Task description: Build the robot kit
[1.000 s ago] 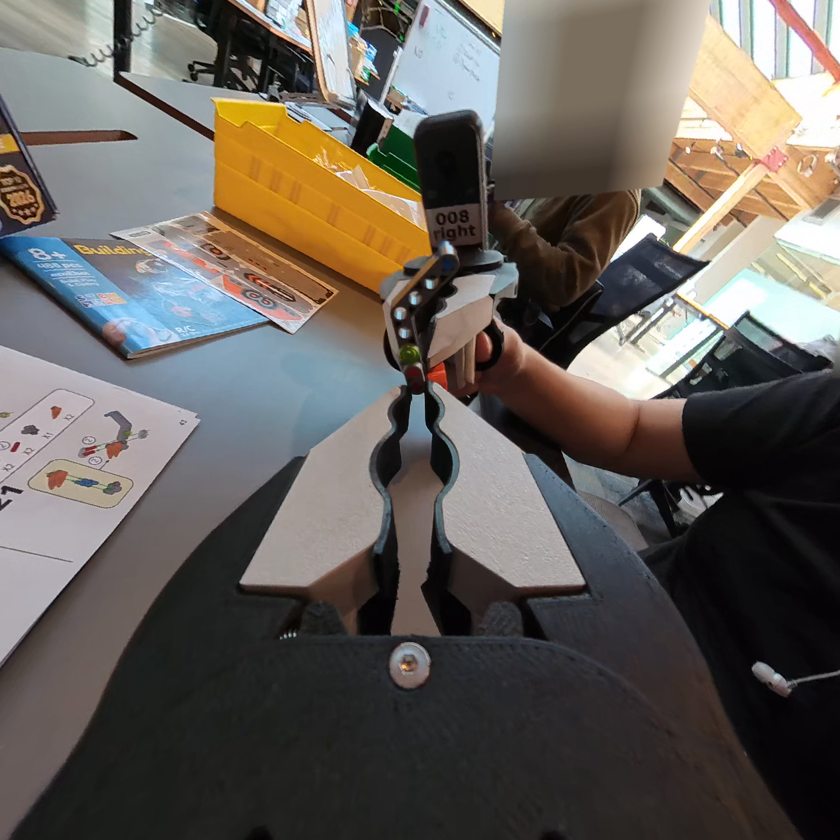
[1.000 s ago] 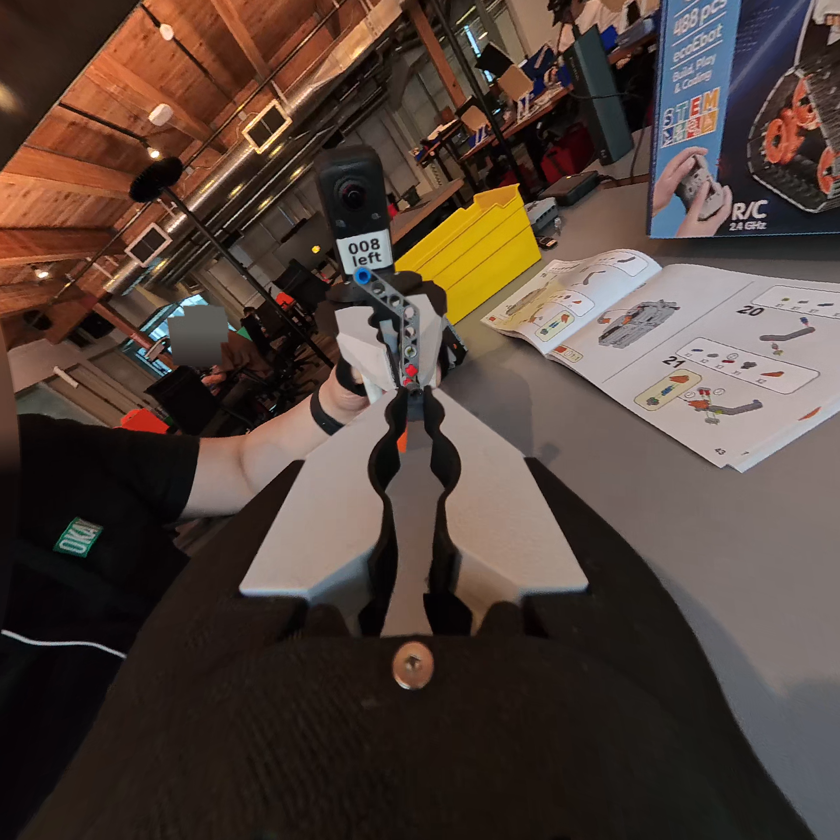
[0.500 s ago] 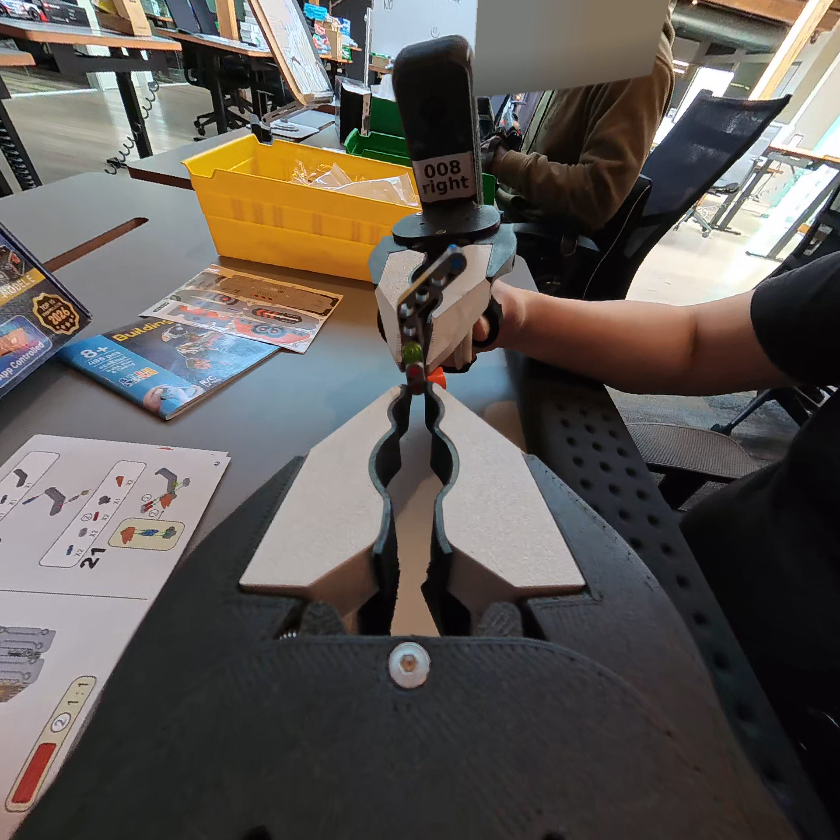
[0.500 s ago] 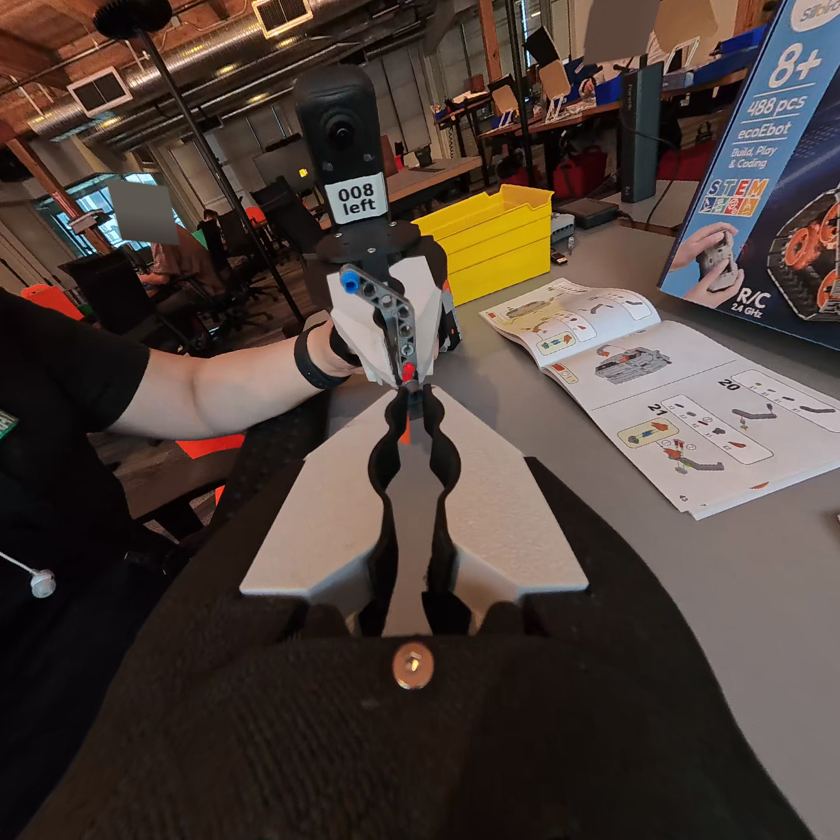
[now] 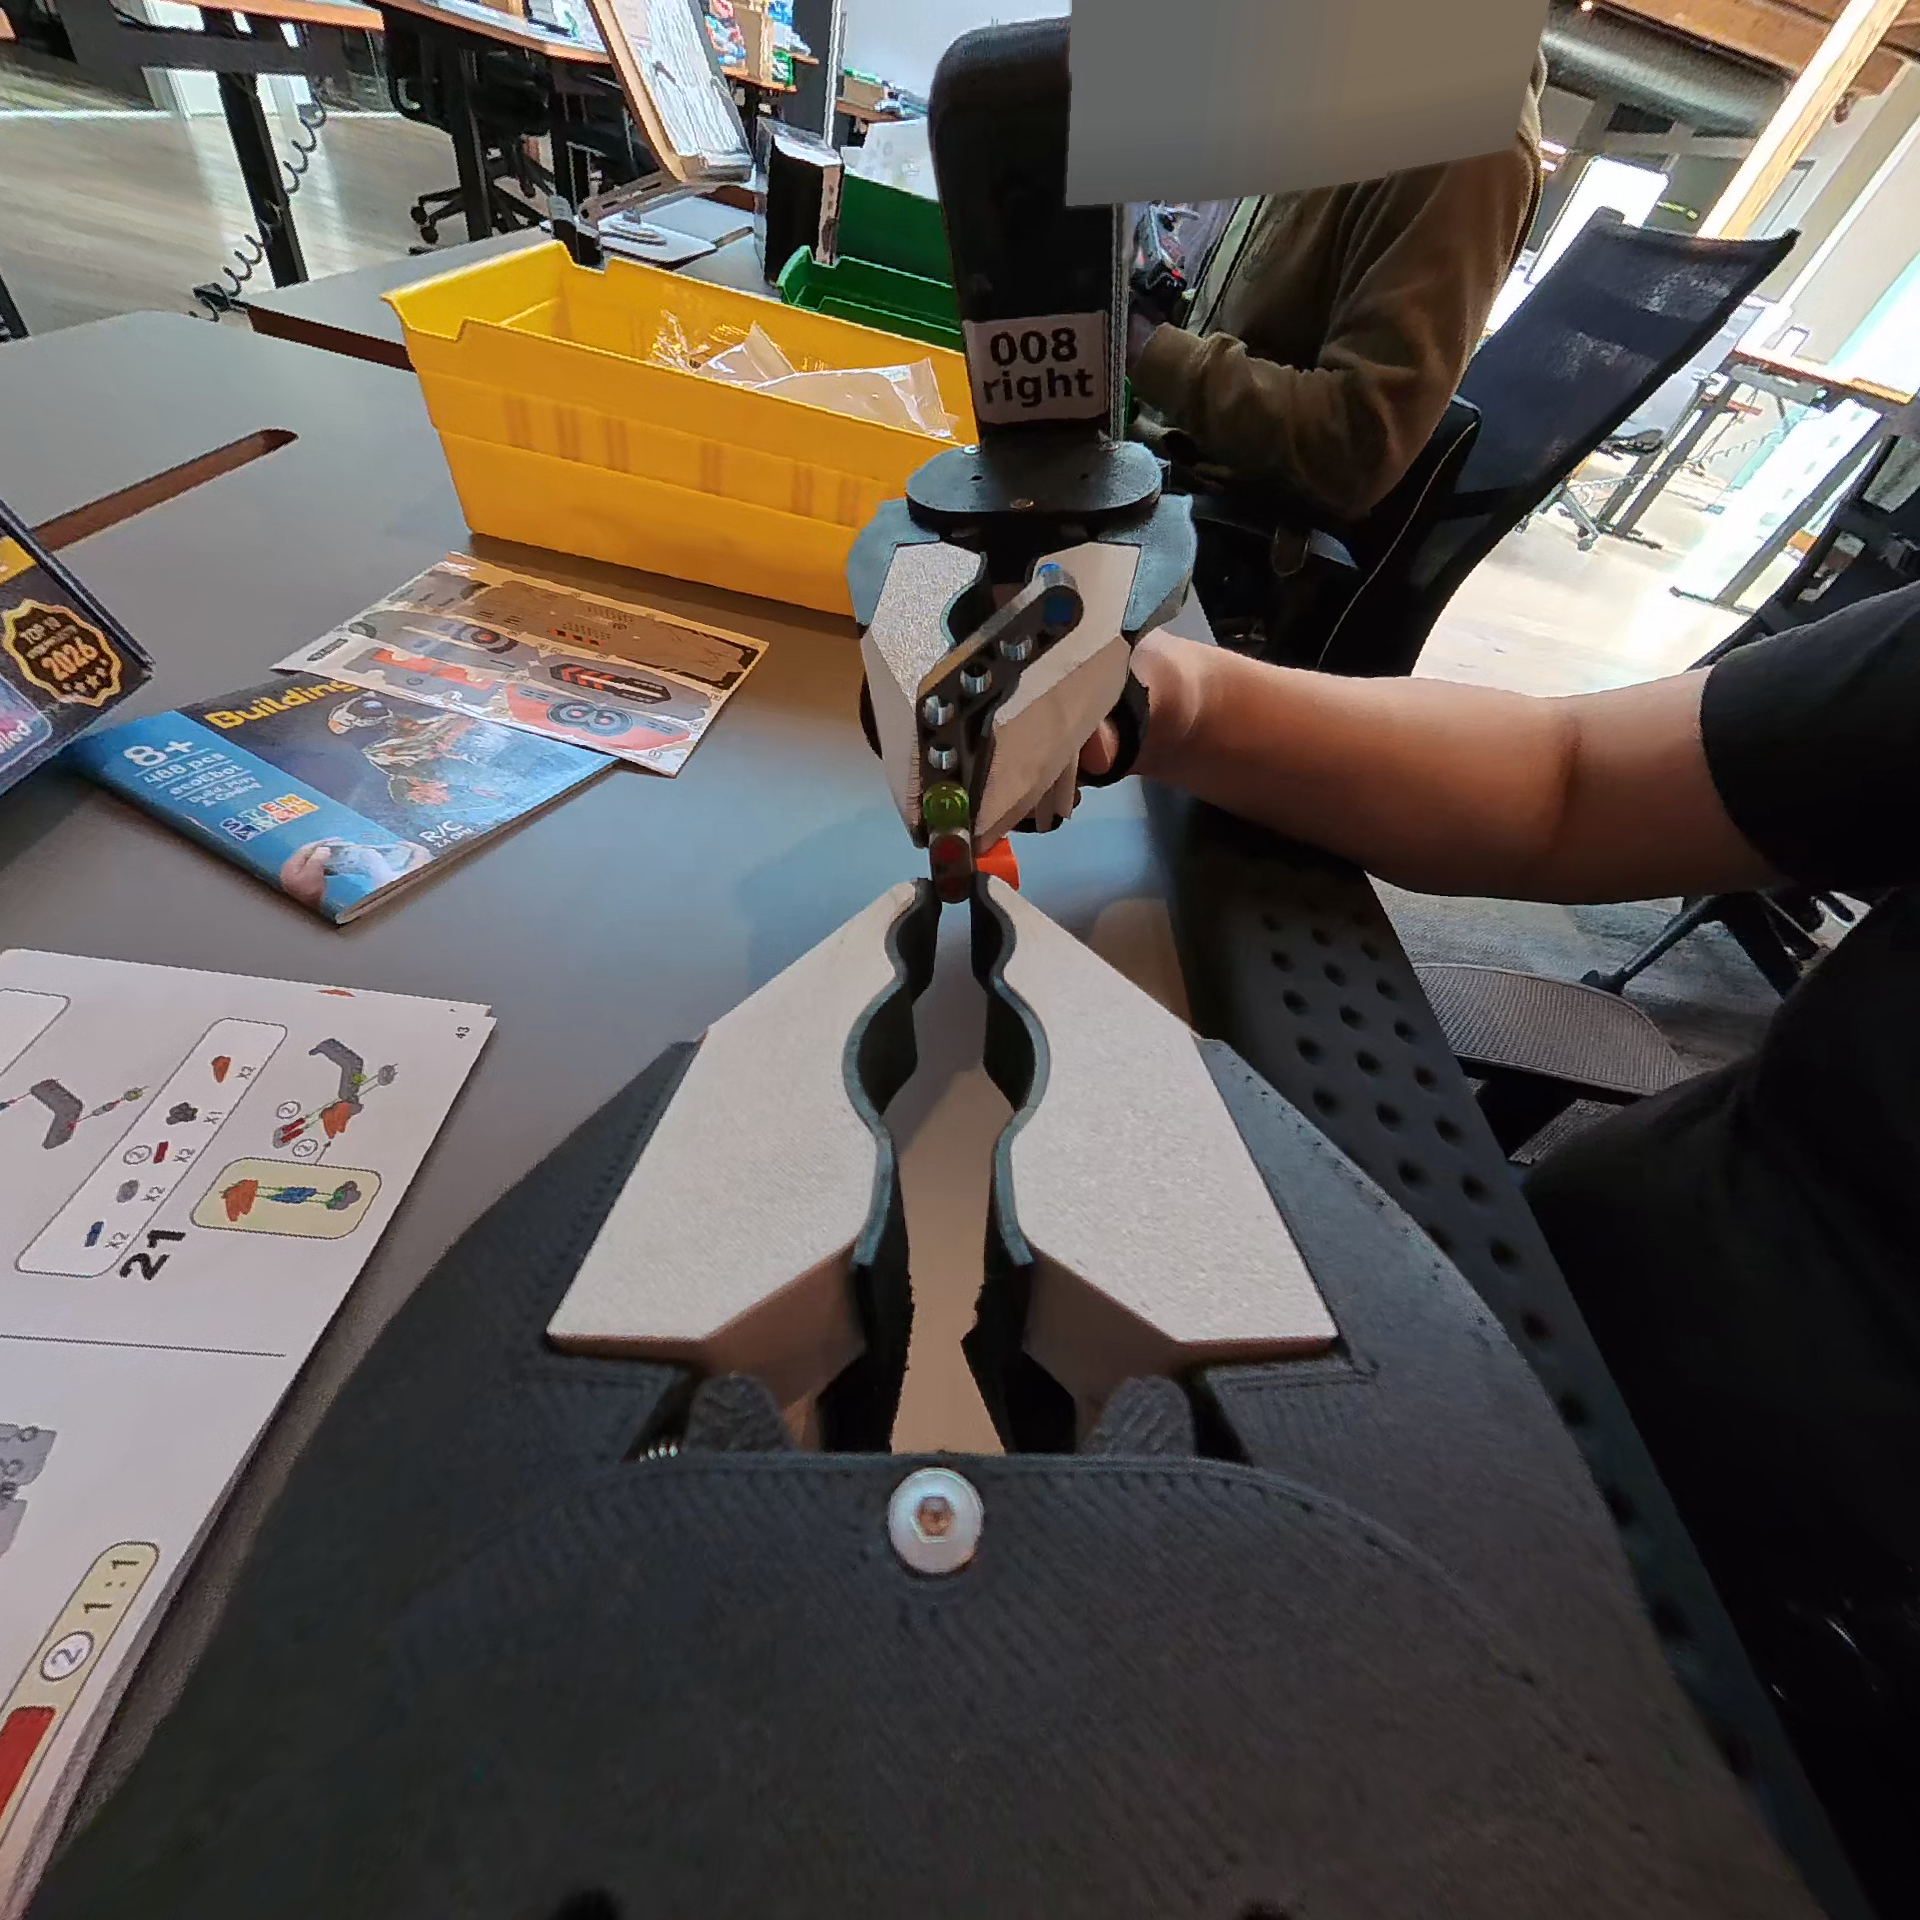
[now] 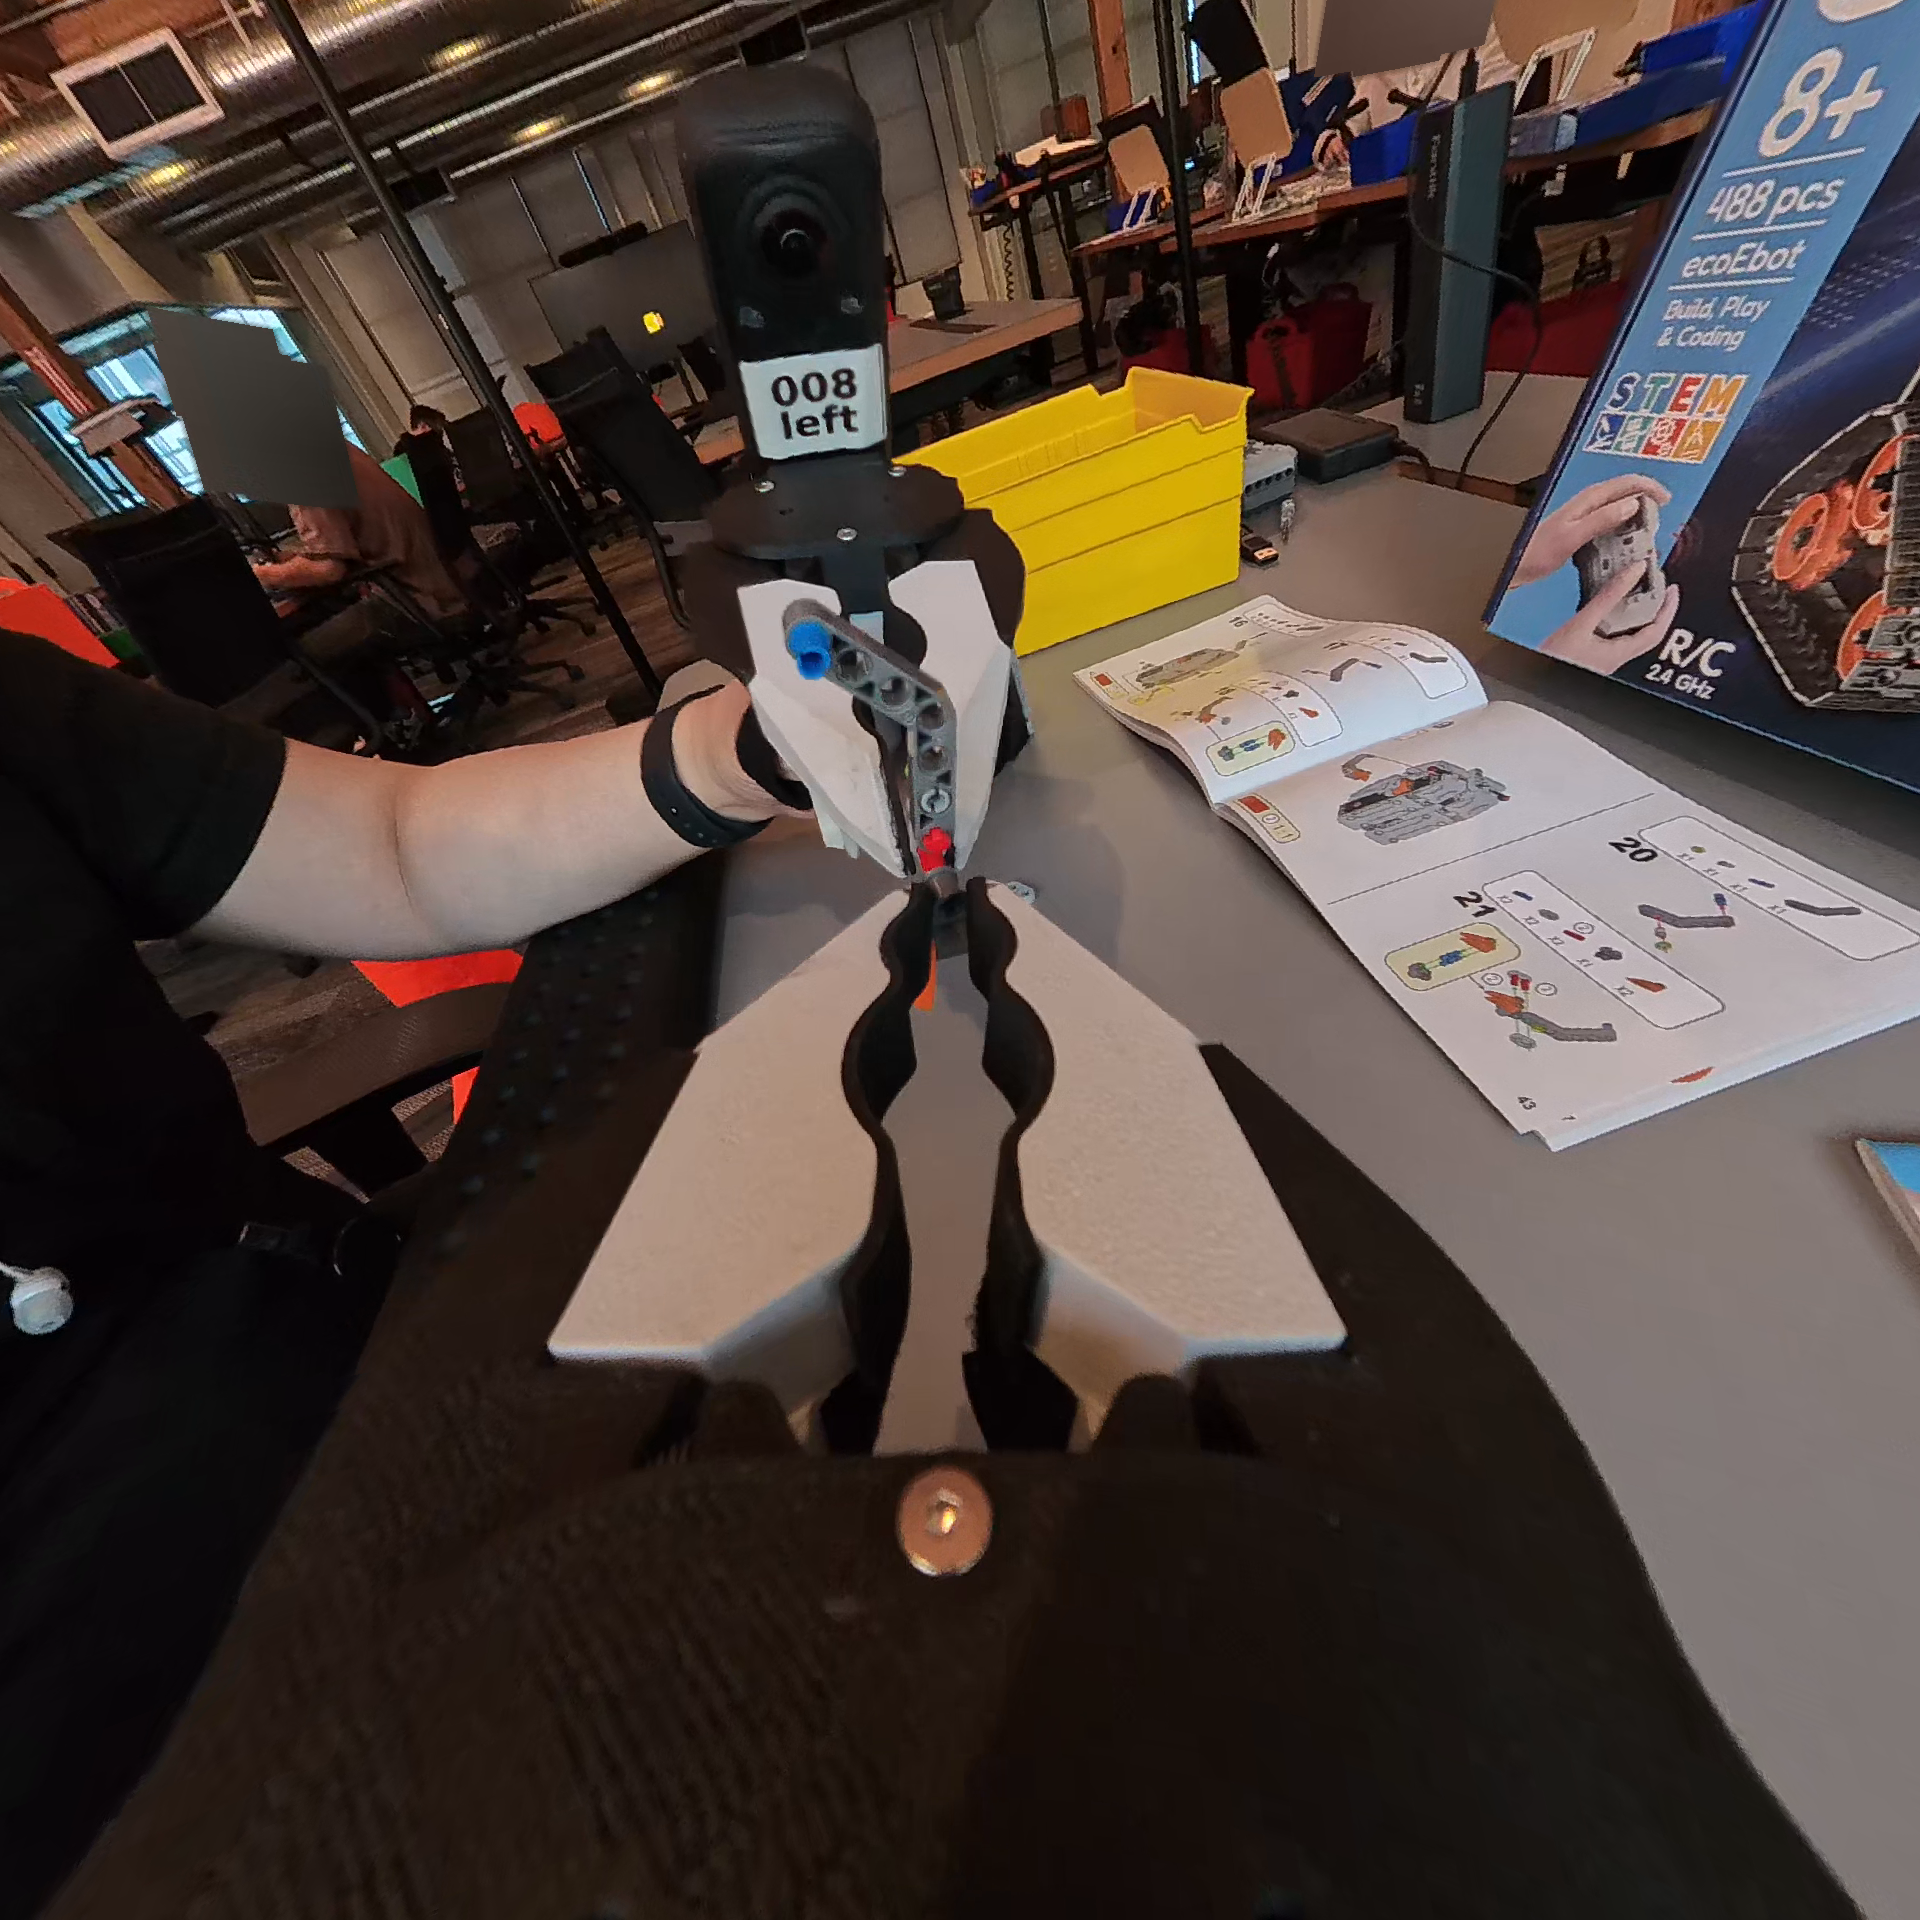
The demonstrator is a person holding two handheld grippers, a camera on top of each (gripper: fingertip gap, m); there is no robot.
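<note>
The two meet tip to tip above the worktop's [image 5: 644, 925] near edge, with the beam [image 5: 961, 717] between them. The left hand-held gripper [image 5: 948, 906] is narrowed onto the beam's red lower end. The right hand-held gripper [image 6: 943, 920], equally near, is narrowed onto a grey stub [image 6: 945, 894] at that end. The beam's long axis is nearly upright, and its blue pin [image 5: 1058, 608] is on top, leaning toward the person.

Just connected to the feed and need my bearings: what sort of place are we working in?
Probably a shared makerspace or lab workshop: long desks with office chairs, exposed ceiling ducts, a yellow parts bin, and an open instruction booklet beside a building-kit box on the grey table.
</note>
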